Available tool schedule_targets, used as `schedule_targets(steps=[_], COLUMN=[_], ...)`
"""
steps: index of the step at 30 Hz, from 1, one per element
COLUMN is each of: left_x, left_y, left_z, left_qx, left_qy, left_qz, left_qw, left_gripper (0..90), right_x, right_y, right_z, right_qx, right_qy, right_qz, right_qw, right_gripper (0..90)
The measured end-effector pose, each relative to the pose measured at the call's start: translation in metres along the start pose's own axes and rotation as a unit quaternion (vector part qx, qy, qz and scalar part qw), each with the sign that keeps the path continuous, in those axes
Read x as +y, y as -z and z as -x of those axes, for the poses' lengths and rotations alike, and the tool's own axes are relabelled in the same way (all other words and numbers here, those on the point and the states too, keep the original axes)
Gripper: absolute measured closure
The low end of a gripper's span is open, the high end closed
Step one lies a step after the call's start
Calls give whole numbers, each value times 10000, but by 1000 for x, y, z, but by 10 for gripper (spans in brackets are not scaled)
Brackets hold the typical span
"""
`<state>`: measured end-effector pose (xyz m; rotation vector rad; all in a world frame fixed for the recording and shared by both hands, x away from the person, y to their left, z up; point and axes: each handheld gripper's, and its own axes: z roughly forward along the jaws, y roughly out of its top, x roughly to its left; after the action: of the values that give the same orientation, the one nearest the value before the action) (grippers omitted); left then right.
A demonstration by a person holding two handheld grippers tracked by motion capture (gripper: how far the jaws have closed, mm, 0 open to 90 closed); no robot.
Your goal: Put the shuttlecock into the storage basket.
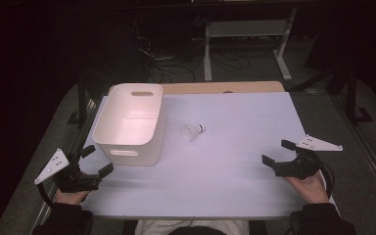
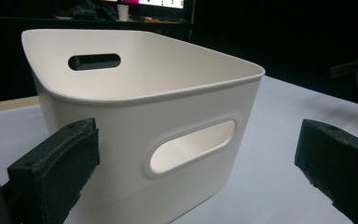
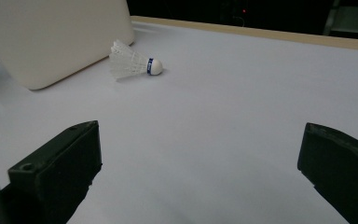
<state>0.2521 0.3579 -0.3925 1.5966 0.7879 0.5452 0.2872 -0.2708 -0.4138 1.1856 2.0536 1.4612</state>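
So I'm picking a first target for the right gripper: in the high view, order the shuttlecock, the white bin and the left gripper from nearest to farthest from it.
1. The shuttlecock, lying on its side mid-table, up and to the left of the right gripper.
2. The white bin, just beyond the shuttlecock on the table's left half.
3. The left gripper, at the table's near left edge, beside the bin's near wall.
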Motion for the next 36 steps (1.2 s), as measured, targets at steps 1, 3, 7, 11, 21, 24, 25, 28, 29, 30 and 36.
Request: schedule_targets(steps=[1,3,7,11,21,24,25,28,29,30,36], left_x=[0,0,0,0,-1,-1,-1,-1,-1,-1,-1], left_y=[0,0,0,0,-1,-1,-1,-1,-1,-1,-2], left_z=[0,0,0,0,0,0,0,-1,-1,-1,-1], left_qx=[4,2,6,11,-16,-1,7,15,14,17,17], left_qy=[2,-5,-8,6,24,33,43,42,44,41,46], left_qz=[-4,-3,0,11,11,16,19,24,27,29,30], left_qw=[10000,10000,10000,10000,10000,10000,10000,10000,10000,10000,10000], left_gripper=[0,0,0,0,0,0,0,0,0,0,0], right_x=[0,0,0,2,11,16,17,22,24,26,38], right_y=[0,0,-1,-1,-4,-6,-7,-9,-9,-9,-12], right_z=[0,0,0,0,-1,-5,-6,-9,-10,-11,-17], right_qx=[-2,-5,-15,-39,-131,-115,-84,-36,-21,-8,100], right_qy=[3,-3,8,-3,33,151,153,229,248,272,391], right_qz=[-3,-18,-29,-73,-197,-286,-309,-316,-308,-302,-340], right_qw=[10000,10000,10000,10000,9997,9994,9994,9992,9992,9992,9986], right_gripper=[0,0,0,0,0,0,0,0,0,0,0])
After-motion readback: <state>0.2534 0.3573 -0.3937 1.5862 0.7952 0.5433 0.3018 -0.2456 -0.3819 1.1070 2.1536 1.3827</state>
